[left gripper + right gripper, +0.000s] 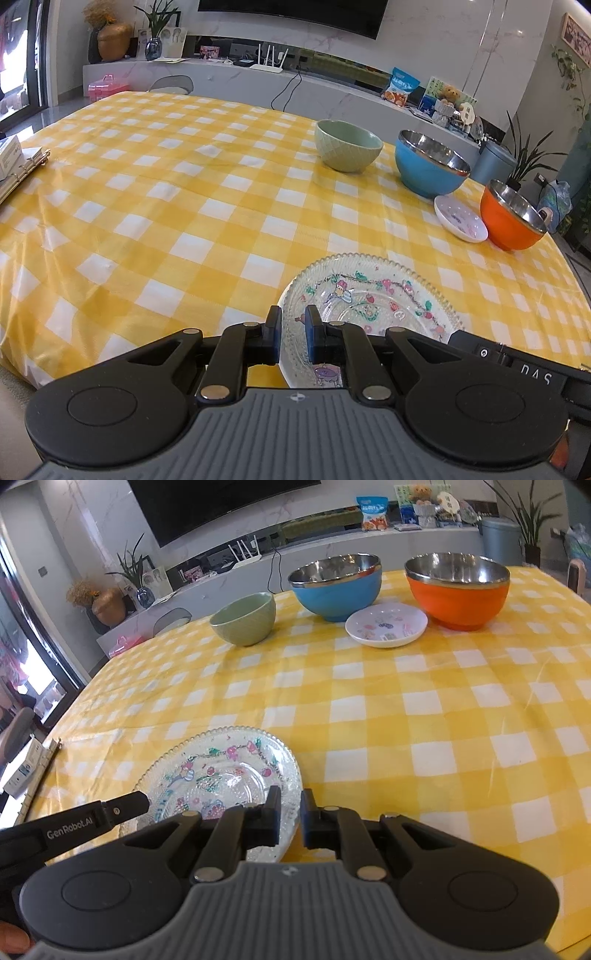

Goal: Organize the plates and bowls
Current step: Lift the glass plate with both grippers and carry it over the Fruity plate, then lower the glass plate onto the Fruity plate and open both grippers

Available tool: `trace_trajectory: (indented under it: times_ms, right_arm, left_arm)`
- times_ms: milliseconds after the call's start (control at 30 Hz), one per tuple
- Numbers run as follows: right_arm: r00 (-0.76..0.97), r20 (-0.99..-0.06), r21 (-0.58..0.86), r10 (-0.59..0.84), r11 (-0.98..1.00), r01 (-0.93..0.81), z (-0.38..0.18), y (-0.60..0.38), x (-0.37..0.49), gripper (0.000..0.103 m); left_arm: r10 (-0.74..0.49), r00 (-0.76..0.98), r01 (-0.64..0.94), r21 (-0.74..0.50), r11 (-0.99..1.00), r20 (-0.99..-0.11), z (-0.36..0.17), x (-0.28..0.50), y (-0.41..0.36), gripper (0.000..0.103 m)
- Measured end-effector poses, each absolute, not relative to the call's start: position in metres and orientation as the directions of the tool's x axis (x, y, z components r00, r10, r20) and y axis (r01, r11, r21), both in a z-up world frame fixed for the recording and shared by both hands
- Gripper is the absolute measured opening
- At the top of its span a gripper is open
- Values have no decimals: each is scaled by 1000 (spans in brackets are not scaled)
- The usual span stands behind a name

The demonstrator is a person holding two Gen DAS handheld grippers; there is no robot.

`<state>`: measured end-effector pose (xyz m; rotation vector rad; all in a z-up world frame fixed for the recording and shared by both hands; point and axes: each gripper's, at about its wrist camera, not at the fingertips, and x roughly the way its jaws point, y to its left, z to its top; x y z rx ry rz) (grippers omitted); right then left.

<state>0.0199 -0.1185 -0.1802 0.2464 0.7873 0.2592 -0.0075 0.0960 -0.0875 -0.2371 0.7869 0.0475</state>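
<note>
Two hand-held grippers close in on a clear glass plate [369,295] w/ a beaded rim and cartoon print, lying flat at the near edge of the worktop [184,184], which is covered in yellow-and-white check cloth. The left hand-held gripper [293,334] has its jaws a narrow gap apart, straddling the plate's near-left rim; nothing looks clamped yet, though whether the pads touch the glass can't be told. The right hand-held gripper [289,821] is likewise slightly parted, its left finger over the plate's near-right rim, its right finger over bare cloth, holding nothing. In the right wrist view the left unit's finger reaches in over the plate's left rim.

Rest of the crockery sits well apart, toward the far right: a green ceramic bowl [245,618], a blue steel-lined bowl [336,587], an orange steel-lined bowl [458,590], and a small white printed dish [386,624] just in front of, and between, the blue and orange bowls. All stand upright and empty; none is stacked.

Judgement: the job is at an early stage, approx. the first pick, w/ the glass plate as target. Next move likely calls for one gripper to settle its jaws across the thin rim, close firmly, and lift w/o tilting. Glass is slick and the rim shallow, so a slip or a scrape along the cloth is the main risk. Where the plate should go can't be read from here.
</note>
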Motion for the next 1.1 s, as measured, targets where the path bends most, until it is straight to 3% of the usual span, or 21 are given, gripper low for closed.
trace_trajectory:
  times_ms: [467, 600, 800, 933, 1067, 1100]
  right_arm:
    - [704, -648, 223, 291, 956, -190, -181, -111, 21, 10]
    - [693, -656, 217, 300, 954, -208, -182, -109, 21, 19]
    - [694, -649, 246, 312, 949, -197, -182, -115, 19, 21]
    - [701, -640, 297, 316, 942, -153, -179, -128, 18, 34]
    - [703, -639, 311, 314, 941, -138, -177, -135, 16, 34]
    - [703, -638, 306, 313, 941, -141, -177, -135, 15, 27]
  left_arm:
    - [-4, 709, -118, -125, 985, -705, -90, -5, 86, 15]
    - [-2, 708, -119, -123, 985, -706, -90, -5, 86, 15]
    - [-32, 719, -119, -169, 978, -695, -88, -7, 92, 23]
    - [-44, 741, -124, -201, 972, -670, -83, -12, 97, 22]
    - [-43, 724, -135, -203, 970, -689, -85, -10, 98, 15]
    - [-40, 722, -138, -201, 970, -691, -85, -9, 98, 13]
